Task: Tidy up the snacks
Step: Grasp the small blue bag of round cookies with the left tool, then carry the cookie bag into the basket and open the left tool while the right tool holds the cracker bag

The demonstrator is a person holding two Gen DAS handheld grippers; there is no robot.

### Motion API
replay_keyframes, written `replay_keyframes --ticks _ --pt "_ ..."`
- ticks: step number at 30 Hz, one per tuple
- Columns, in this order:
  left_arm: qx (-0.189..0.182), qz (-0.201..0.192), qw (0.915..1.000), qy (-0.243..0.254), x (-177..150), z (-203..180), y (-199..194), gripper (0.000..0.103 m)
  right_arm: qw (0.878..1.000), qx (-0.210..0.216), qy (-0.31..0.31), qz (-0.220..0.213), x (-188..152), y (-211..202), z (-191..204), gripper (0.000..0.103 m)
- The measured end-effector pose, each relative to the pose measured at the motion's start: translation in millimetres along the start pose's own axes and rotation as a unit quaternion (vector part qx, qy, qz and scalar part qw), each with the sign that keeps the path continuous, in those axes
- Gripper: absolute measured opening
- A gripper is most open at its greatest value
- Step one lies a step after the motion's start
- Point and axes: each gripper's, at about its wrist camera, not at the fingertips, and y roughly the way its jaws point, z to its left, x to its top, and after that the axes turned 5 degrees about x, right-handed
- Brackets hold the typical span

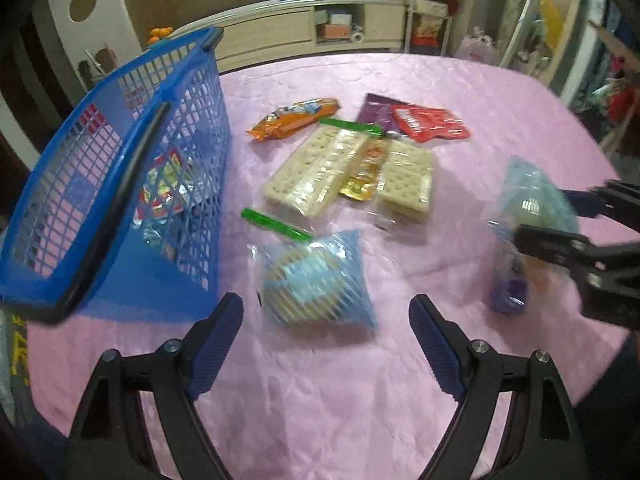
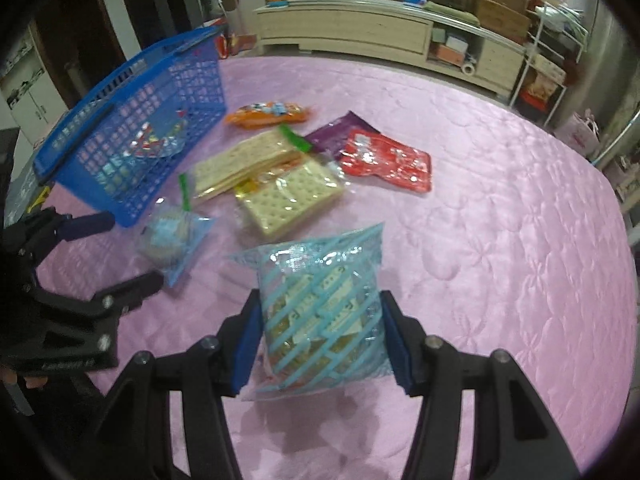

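My right gripper point(image 2: 320, 305) is shut on a blue-striped clear packet of biscuits point(image 2: 324, 312), one pad on each side; its shadow falls on the pink cloth beneath. The left wrist view shows that packet point(image 1: 532, 208) upright in the right gripper point(image 1: 546, 218) at the right. A second blue-striped packet point(image 1: 316, 280) lies flat on the cloth just ahead of my open left gripper point(image 1: 325, 308), which touches nothing. From the right wrist view, this packet point(image 2: 172, 236) sits between the left gripper's point(image 2: 130, 250) spread fingers. A blue mesh basket point(image 1: 192, 128) point(image 2: 160, 92) stands at the left with a few packets inside.
Beyond lie two cracker packs point(image 1: 320, 164) point(image 1: 408, 180), an orange packet point(image 1: 296, 116), a red packet point(image 1: 432, 122) and a purple one point(image 1: 376, 110) on the pink table cloth point(image 1: 500, 112). A low cabinet point(image 2: 360, 32) stands past the table's far edge.
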Motion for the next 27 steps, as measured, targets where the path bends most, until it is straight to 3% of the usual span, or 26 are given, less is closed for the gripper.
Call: replay_keyframes --ticks 5,11,15,20,27 --pt "0.022 0.013 0.9995 0.019 11 -10 24 0.084 1.000 0.008 0.013 -0.001 1 7 -10 0.060" --pt "-0.004 0.039 0.9992 -0.002 19 -4 46 0.081 1.000 0.009 0.015 -0.003 6 11 -10 0.060" --pt "-0.005 0.035 0.9994 0.008 19 -5 51 0.078 1.000 0.008 0.009 0.002 10 18 -5 0.060" --pt "0.016 0.037 0.9988 0.027 23 -10 59 0.056 1.000 0.001 0.005 0.009 10 24 0 0.060" --pt "-0.004 0.030 0.9994 0.013 27 -5 54 0.050 1.000 -0.011 -0.001 0.009 6 19 9 0.060"
